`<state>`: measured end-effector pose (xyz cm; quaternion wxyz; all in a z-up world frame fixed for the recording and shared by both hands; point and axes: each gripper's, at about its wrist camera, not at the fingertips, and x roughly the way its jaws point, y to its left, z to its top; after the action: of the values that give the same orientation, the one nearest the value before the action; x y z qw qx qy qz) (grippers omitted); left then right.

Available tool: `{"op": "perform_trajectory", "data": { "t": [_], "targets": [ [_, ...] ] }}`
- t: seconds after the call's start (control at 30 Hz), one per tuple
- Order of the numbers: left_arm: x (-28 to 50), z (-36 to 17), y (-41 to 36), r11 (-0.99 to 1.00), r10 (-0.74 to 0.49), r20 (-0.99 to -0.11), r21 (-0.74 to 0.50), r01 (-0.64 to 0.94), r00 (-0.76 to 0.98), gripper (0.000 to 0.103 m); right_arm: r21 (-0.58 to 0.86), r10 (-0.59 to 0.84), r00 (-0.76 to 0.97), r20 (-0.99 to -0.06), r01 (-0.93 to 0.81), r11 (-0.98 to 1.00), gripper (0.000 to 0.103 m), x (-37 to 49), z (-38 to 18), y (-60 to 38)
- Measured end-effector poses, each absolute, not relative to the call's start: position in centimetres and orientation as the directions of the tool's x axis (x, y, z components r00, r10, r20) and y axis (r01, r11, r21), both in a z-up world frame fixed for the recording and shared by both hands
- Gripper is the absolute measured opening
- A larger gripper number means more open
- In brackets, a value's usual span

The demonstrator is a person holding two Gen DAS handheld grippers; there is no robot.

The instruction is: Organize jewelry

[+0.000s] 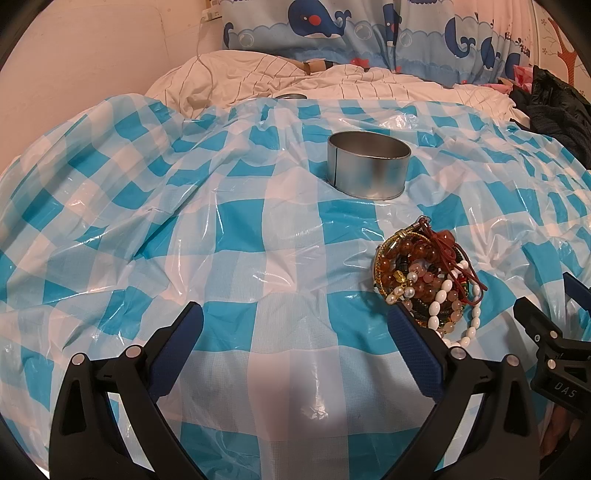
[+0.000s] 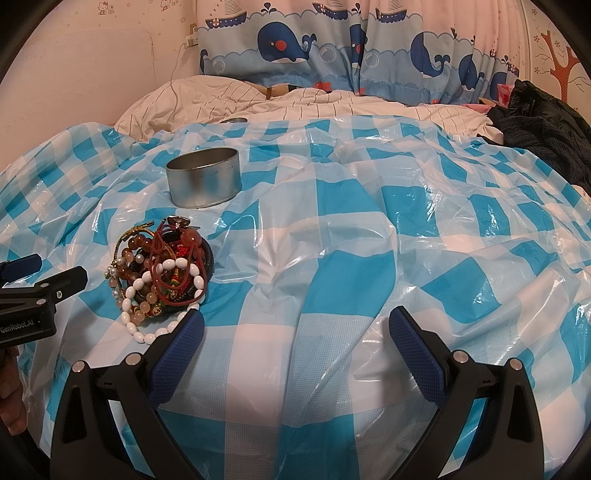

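Since nothing is picked yet, I hold the left gripper (image 1: 295, 325) and right gripper (image 2: 295, 326) wide and empty, flanking the tangled heap of beaded bracelets (image 2: 162, 269) at left of frame, below the open round silver tin (image 2: 203, 181), likely its destination.

Tin (image 1: 368, 170) interior mostly hidden.

Bracelet pile and an empty-looking tin on the bed, seen from the left gripper

The left gripper (image 1: 295, 325) has its jaws spread wide over the blue-and-white checked plastic sheet (image 1: 229, 236), nothing between them. The heap of beaded bracelets (image 1: 428, 280) sits just past the right-hand finger, white beads trailing right by it. The round metal tin (image 1: 367, 166) stands upright farther back, apart from the heap. The right gripper (image 1: 546, 332) pokes in at the right edge. Whale-print curtain (image 1: 332, 29) behind.
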<state>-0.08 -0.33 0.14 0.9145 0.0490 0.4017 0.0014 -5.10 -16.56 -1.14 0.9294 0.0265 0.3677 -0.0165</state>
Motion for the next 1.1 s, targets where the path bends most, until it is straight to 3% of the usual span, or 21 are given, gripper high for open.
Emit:
{"op": "perform_trajectory", "data": {
  "t": [1.1],
  "targets": [
    [-0.1,-0.4,0.4,0.996,0.049,-0.74,0.09,0.027,0.67,0.096,0.053,0.023,0.762,-0.647,0.015,0.998,0.096,-5.3,-0.8,-15.5]
  ]
}}
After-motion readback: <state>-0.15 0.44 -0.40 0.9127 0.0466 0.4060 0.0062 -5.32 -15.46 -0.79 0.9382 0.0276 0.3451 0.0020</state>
